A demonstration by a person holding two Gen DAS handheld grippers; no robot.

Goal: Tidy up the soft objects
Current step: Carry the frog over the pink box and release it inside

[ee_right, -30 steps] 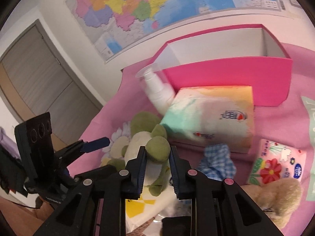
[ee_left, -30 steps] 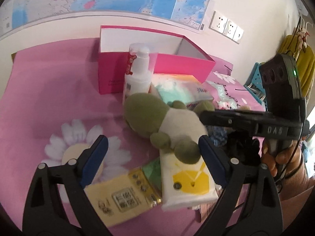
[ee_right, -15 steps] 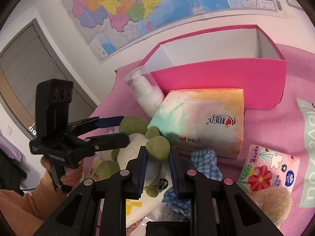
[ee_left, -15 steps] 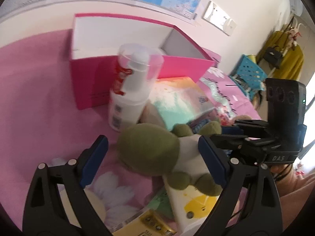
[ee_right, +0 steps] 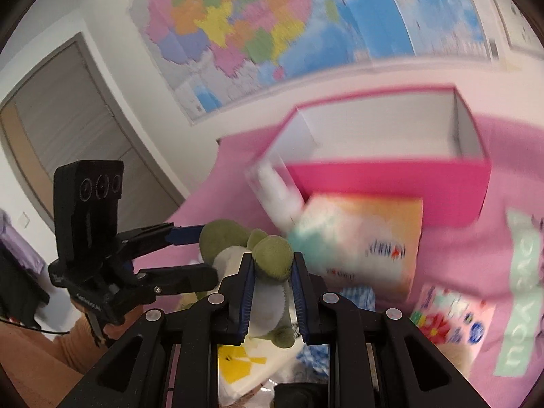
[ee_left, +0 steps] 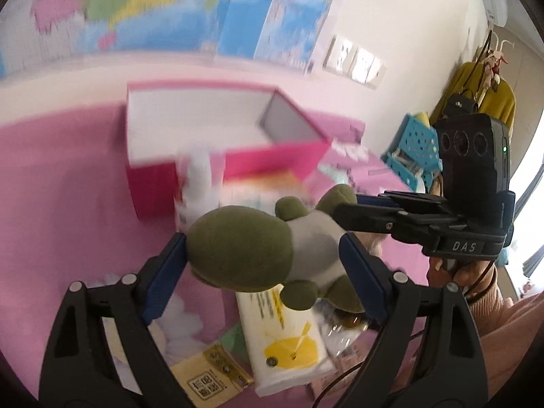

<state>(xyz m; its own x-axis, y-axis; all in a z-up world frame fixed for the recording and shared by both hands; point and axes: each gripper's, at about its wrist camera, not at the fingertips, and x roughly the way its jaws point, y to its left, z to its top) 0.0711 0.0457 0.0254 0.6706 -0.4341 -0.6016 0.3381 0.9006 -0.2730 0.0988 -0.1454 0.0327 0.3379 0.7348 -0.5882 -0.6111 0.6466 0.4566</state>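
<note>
A green and grey plush toy (ee_left: 258, 248) hangs in the air above the pink tablecloth. My right gripper (ee_right: 272, 272) is shut on one green limb of the plush toy (ee_right: 272, 258) and holds it up. My left gripper (ee_left: 263, 255) is open, with the plush's round head and body between its blue pads (ee_left: 166, 268), the left pad close to or touching the head. The open pink box (ee_left: 217, 136) with white inside stands behind it; it also shows in the right wrist view (ee_right: 384, 166).
A white pump bottle (ee_left: 197, 187) and a pastel tissue pack (ee_right: 357, 244) lie before the box. A yellow-printed tissue pack (ee_left: 285, 340) and a yellow packet (ee_left: 210, 377) lie below. A floral packet (ee_right: 448, 319), blue checked cloth (ee_right: 357, 295) and green strip (ee_right: 520, 292) lie right.
The right gripper has lifted the plush off the table. The left gripper has moved in around the plush's head and body. Both views are blurred from motion.
</note>
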